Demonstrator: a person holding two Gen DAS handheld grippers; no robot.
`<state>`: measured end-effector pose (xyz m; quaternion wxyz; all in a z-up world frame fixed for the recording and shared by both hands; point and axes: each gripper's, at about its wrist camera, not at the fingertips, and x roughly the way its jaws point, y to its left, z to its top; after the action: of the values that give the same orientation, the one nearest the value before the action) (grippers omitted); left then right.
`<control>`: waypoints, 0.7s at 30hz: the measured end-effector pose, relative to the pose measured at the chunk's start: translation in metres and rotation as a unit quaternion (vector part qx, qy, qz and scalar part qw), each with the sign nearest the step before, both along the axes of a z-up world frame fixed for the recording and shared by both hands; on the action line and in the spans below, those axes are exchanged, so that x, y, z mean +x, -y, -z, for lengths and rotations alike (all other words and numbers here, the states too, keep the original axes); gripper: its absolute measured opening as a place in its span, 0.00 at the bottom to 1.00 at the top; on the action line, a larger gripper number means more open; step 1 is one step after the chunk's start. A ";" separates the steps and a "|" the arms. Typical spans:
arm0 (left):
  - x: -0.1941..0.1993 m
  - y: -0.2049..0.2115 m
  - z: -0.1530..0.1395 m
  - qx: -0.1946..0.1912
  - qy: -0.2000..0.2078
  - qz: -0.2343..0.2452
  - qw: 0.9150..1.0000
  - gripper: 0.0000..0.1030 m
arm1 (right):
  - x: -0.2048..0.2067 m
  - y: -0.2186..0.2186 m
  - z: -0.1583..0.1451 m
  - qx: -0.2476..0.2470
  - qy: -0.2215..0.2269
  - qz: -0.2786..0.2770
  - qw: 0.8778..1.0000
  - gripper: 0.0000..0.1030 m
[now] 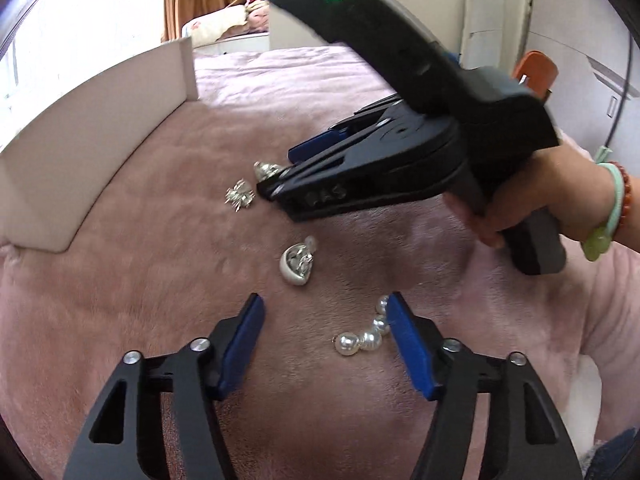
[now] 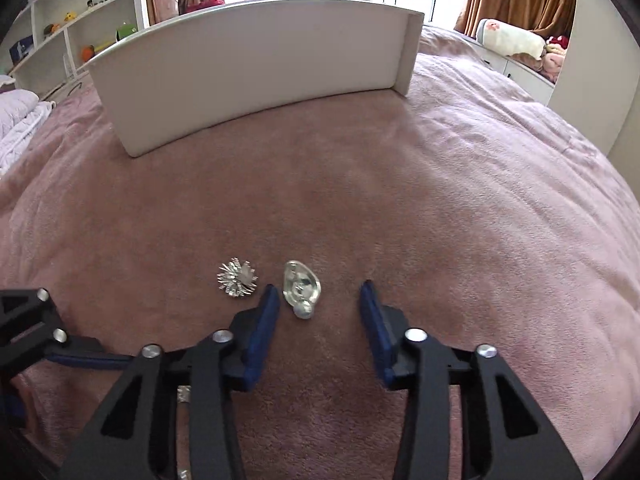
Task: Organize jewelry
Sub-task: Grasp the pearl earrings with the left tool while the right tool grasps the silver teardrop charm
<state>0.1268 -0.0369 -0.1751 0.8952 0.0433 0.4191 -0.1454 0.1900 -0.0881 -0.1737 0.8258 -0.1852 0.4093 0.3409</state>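
Observation:
Several pieces of jewelry lie on a pink blanket (image 1: 140, 300). A short pearl string (image 1: 362, 336) sits between the pads of my left gripper (image 1: 326, 320), its far end against the right pad; the jaws stand apart around it, not pressing. A silver shell-shaped earring (image 1: 296, 266) lies just beyond. My right gripper (image 2: 320, 304) is open around an oval silver earring (image 2: 302, 290), which lies nearer the left pad. A spiky silver brooch (image 2: 237, 280) rests to its left. In the left wrist view the right gripper (image 1: 279, 174) points down at that oval earring (image 1: 265, 169).
A white box (image 2: 256, 76) with upright walls stands on the blanket beyond the jewelry, also at the left of the left view as the white box (image 1: 100, 160). A hand (image 1: 520, 196) with a green bracelet holds the right gripper. Shelves (image 2: 80, 20) stand far left.

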 end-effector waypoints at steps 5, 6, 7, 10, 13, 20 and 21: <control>0.003 -0.007 0.001 -0.022 -0.002 -0.001 1.000 0.35 | 0.000 -0.001 -0.001 0.013 -0.011 -0.006 1.000 0.19; 0.005 -0.008 0.002 -0.028 -0.006 0.002 1.000 0.29 | 0.001 0.000 -0.001 0.015 -0.014 -0.005 1.000 0.19; 0.006 -0.009 0.002 -0.032 -0.009 0.004 0.999 0.25 | 0.002 0.001 -0.002 0.018 -0.017 -0.003 1.000 0.19; 0.008 -0.007 0.003 -0.042 -0.013 0.012 0.999 0.09 | 0.008 0.002 -0.002 0.021 -0.022 -0.001 1.000 0.19; 0.002 0.001 0.003 -0.039 -0.010 0.021 0.999 0.07 | 0.005 0.003 -0.004 0.024 -0.023 0.000 0.999 0.19; -0.002 -0.003 -0.001 -0.060 -0.024 0.029 0.997 0.06 | 0.005 0.006 -0.004 0.031 -0.027 0.004 0.999 0.19; -0.004 -0.004 -0.002 -0.057 -0.026 0.028 0.998 0.07 | 0.006 0.006 -0.004 0.033 -0.028 0.005 0.999 0.19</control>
<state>0.1228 -0.0330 -0.1730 0.8805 0.0005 0.4321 -0.1949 0.1958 -0.0944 -0.1698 0.8216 -0.1461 0.4217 0.3547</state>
